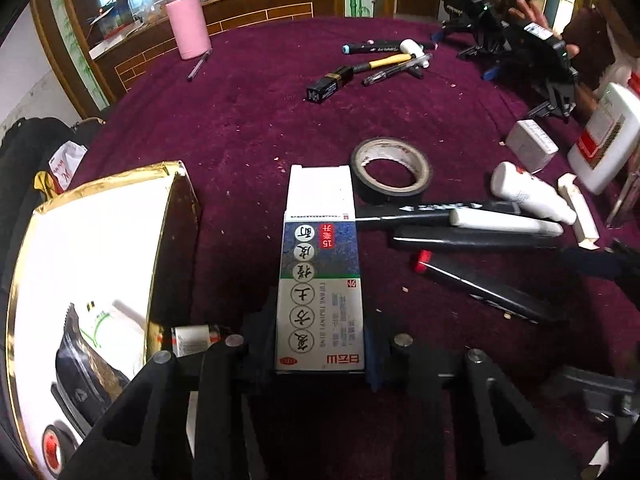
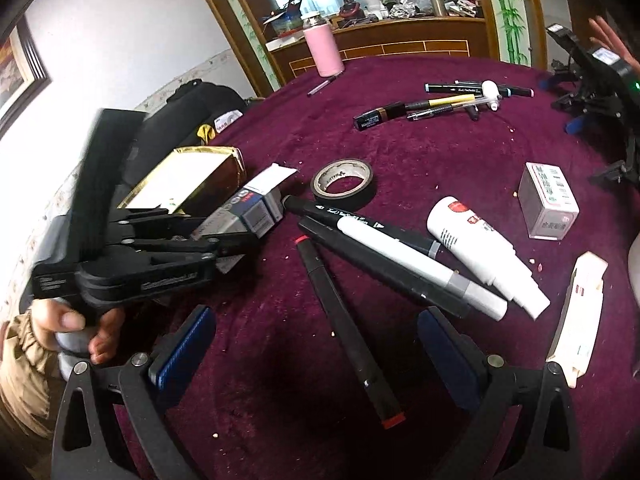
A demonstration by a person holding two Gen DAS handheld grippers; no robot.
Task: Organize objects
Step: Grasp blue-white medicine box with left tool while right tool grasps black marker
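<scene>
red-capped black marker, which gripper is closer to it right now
Right. The right gripper is open with the red-capped black marker lying between its fingers; the left gripper sits off to its left, shut on the medicine box.

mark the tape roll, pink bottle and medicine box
tape roll point(image 2: 343, 184), right wrist view, on its black outer wall
pink bottle point(image 1: 189, 26), left wrist view, mid body
medicine box point(image 1: 320, 280), left wrist view, printed top face

medicine box point(image 1: 320, 264): red patch "15毫升", Latin line "TUFANG TUJINPI DING", big circled Chinese characters, upside down. Text on marker point(image 2: 360, 220) right of it too small to read.
</scene>
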